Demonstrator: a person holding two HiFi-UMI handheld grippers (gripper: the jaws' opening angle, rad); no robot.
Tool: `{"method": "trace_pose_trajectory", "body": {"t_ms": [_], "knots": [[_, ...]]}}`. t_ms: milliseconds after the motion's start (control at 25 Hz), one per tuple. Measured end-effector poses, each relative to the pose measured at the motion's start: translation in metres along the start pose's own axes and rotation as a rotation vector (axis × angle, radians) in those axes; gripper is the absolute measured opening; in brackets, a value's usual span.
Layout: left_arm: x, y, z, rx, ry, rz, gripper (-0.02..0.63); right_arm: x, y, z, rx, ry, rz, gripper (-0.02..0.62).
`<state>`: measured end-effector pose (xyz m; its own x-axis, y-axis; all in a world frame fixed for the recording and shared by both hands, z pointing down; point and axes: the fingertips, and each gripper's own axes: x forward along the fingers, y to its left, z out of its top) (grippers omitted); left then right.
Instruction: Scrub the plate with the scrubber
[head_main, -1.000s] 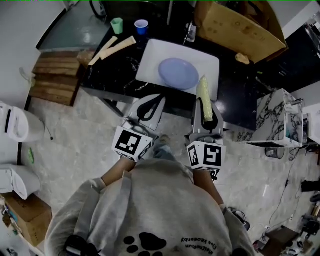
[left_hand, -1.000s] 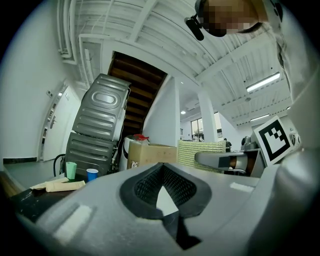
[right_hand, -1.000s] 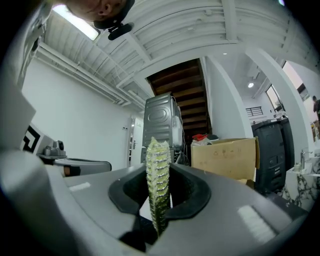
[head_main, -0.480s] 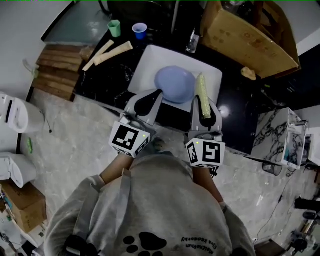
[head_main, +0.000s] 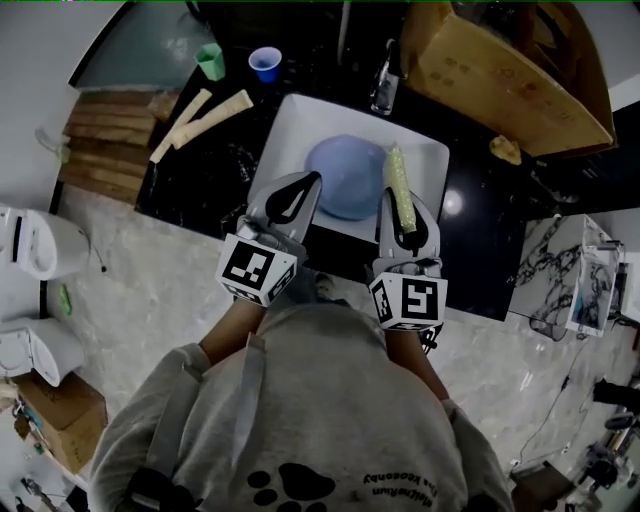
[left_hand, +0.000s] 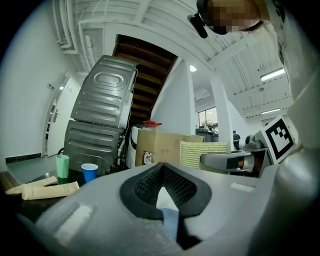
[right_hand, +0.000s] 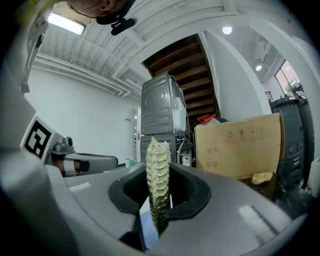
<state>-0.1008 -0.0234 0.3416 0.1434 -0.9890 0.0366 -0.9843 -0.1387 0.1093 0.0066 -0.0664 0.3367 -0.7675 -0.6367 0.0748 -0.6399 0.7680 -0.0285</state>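
Note:
A pale blue plate (head_main: 344, 176) lies on a white tray (head_main: 432, 156) on the black counter in the head view. My right gripper (head_main: 399, 207) is shut on a yellow-green scrubber (head_main: 398, 188), which stands on edge between the jaws (right_hand: 158, 185) and reaches over the plate's right rim. My left gripper (head_main: 297, 189) is shut with nothing between its jaws and hovers at the plate's left edge. Through the left jaws a sliver of the blue plate (left_hand: 169, 220) shows.
A blue cup (head_main: 265, 62), a green cup (head_main: 210, 60) and pale paper-wrapped sticks (head_main: 212, 114) lie at the counter's back left. A large cardboard box (head_main: 500, 70) stands at the back right, a small tan lump (head_main: 506, 149) beside it. Wooden boards (head_main: 105, 140) sit to the left.
Both grippers have moved forward over the tray, so the scrubber now overlaps the plate's right rim and the left gripper reaches the plate's left edge.

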Motion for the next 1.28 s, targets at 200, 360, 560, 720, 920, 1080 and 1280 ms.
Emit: {"method": "trace_pose_trajectory", "body": {"t_ms": [200, 360, 560, 720, 920, 1080, 1280], "knots": [[0.035, 0.029, -0.031, -0.032, 0.074, -0.048, 0.003, 0.036, -0.006, -0.026, -0.012, 0.074, -0.027, 0.066], [0.057, 0.044, -0.059, -0.054, 0.146, -0.107, 0.003, 0.06, -0.012, -0.05, -0.017, 0.141, -0.063, 0.066], [0.081, 0.056, -0.081, -0.073, 0.183, -0.196, 0.004, 0.084, -0.019, -0.074, -0.018, 0.212, -0.098, 0.066], [0.092, 0.058, -0.099, -0.079, 0.239, -0.233, 0.005, 0.093, -0.024, -0.09, -0.006, 0.259, -0.12, 0.067], [0.098, 0.063, -0.12, -0.079, 0.3, -0.228, 0.029, 0.103, -0.025, -0.098, -0.006, 0.273, -0.119, 0.067], [0.103, 0.068, -0.13, -0.086, 0.328, -0.212, 0.029, 0.109, -0.027, -0.106, 0.002, 0.295, -0.103, 0.067], [0.104, 0.082, -0.158, -0.134, 0.442, -0.116, 0.062, 0.118, -0.027, -0.117, 0.007, 0.322, -0.065, 0.067]]}}
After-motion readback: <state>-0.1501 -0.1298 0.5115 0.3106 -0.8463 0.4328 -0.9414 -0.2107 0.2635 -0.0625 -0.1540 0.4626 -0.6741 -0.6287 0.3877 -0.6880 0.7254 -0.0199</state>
